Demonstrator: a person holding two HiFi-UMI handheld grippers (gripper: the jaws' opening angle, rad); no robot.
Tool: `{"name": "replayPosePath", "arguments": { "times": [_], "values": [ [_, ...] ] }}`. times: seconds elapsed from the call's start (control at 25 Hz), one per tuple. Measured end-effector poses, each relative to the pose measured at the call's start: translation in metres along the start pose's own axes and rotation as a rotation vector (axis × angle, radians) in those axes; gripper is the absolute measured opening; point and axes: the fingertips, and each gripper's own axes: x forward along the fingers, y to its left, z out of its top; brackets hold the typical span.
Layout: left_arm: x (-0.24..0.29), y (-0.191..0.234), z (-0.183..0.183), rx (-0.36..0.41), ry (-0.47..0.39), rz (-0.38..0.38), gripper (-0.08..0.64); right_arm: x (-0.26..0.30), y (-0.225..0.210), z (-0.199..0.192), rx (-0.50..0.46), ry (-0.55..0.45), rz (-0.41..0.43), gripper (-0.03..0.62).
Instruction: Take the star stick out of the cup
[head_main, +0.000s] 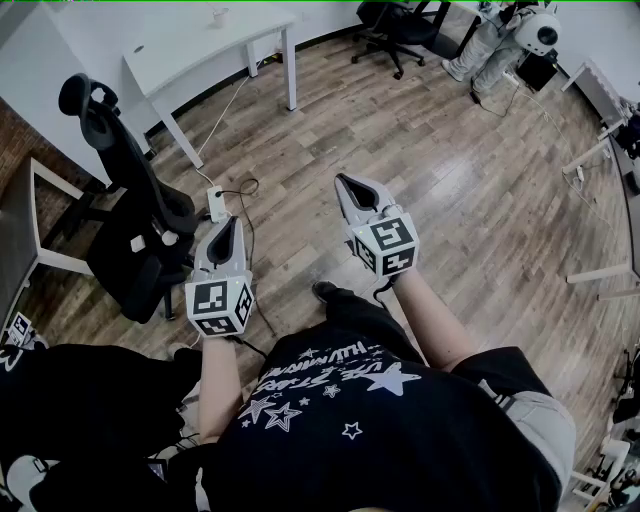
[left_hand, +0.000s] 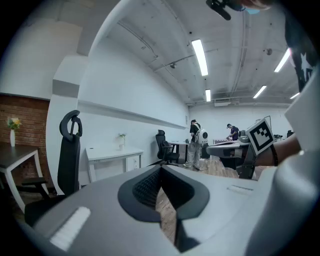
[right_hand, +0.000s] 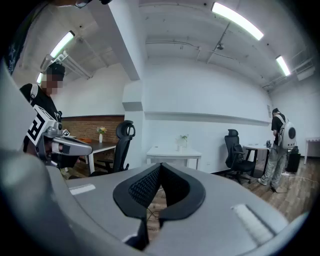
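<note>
A person in a black T-shirt printed with white stars (head_main: 340, 420) stands over a brown wood-plank floor (head_main: 450, 160) and holds both tools out in front at about waist height, the two well apart from each other. The left gripper (head_main: 232, 225), grey with a black-and-white marker cube (head_main: 220, 305) at its near end, points away from the body. In the left gripper view its jaws (left_hand: 161, 170) are closed, the black ribbed pads meeting at the tip with nothing between them and only floor showing through the gap lower down. The right gripper (head_main: 345, 186), carrying its own marker cube (head_main: 385, 246), is held a little further forward. Its jaws (right_hand: 160, 169) are likewise closed on nothing, the pads touching at the tip. The star stick and the cup show in none of the views. On the floor just beyond the left gripper lies a white power strip (head_main: 215, 203) with a dark cable looping from it. To the left of that stands a black high-backed office chair (head_main: 130, 210), beside a dark-topped desk with a white frame (head_main: 25, 225). A small vase of yellow flowers (left_hand: 12, 131) stands on that dark desk in front of a red brick wall (left_hand: 25, 120). A long white desk (head_main: 200, 50) stands along the far wall, a second black office chair (head_main: 400, 25) is further right, and a person in light trousers (head_main: 490, 50) stands at the far right.
</note>
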Motion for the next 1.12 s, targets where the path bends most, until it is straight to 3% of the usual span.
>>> {"name": "replayPosePath", "arguments": {
  "times": [0.32, 0.64, 0.92, 1.12],
  "values": [
    [0.0, 0.004, 0.002, 0.09, 0.021, -0.001, 0.003, -0.002, -0.003, 0.01, 0.017, -0.031, -0.035, 0.014],
    [0.0, 0.009, -0.002, 0.054, 0.022, -0.013, 0.003, -0.005, -0.001, 0.003, 0.033, -0.012, -0.051, 0.014],
    [-0.005, 0.021, -0.028, 0.048, 0.073, -0.002, 0.003, 0.008, 0.002, -0.001, 0.078, -0.034, -0.038, 0.014],
    [0.022, 0.057, -0.048, 0.025, 0.105, 0.015, 0.003, 0.049, -0.008, -0.021, 0.115, -0.004, -0.03, 0.014]
  ]
}}
